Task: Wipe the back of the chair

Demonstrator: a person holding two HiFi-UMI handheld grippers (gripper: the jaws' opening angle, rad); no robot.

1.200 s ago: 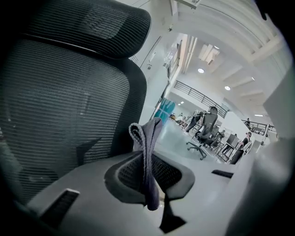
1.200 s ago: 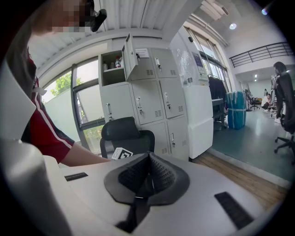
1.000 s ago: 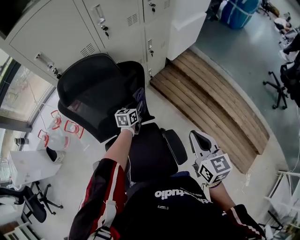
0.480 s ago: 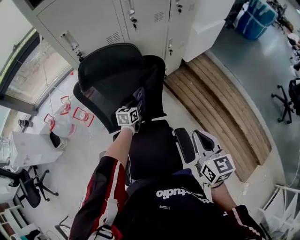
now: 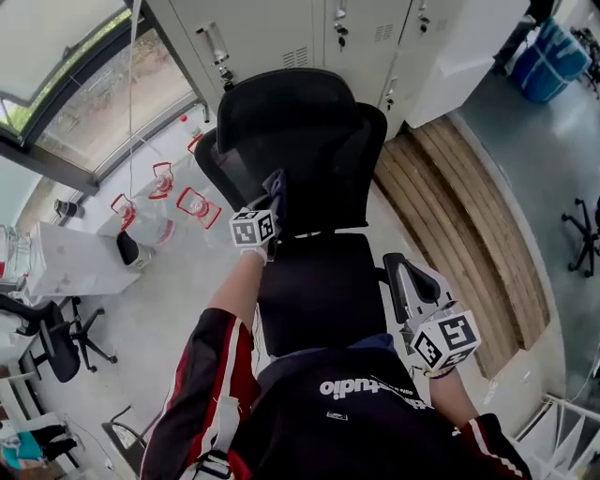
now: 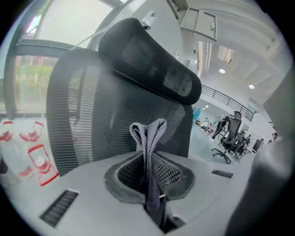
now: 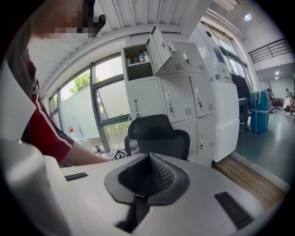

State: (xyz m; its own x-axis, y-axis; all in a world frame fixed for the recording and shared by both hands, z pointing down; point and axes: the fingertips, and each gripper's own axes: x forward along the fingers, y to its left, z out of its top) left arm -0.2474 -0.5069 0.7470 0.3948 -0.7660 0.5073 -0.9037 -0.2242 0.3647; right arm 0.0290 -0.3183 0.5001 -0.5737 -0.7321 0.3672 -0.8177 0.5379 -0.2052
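Note:
A black mesh office chair [image 5: 309, 159] stands in front of me, its backrest [image 6: 92, 124] and headrest [image 6: 152, 69] filling the left gripper view. My left gripper [image 5: 267, 211] is shut on a folded grey cloth [image 6: 148, 152], held up close to the front of the backrest; whether the cloth touches the mesh I cannot tell. The cloth [image 5: 274, 187] shows as a grey strip above the marker cube in the head view. My right gripper [image 5: 412, 291] hangs lower right beside the seat [image 5: 314, 291], shut with nothing in it. The same chair [image 7: 156, 138] appears farther off in the right gripper view.
Grey lockers [image 5: 309, 28] stand behind the chair, one door open [image 7: 159, 48]. A wooden step [image 5: 478, 234] lies to the right. Clear water jugs with red labels [image 5: 155, 206] sit left by the window. Other office chairs [image 5: 47, 337] stand at the left and right edges.
The chair has shifted right and nearer in the head view as my head turned. My left gripper stays at the backrest with the cloth; the right gripper has hardly moved.

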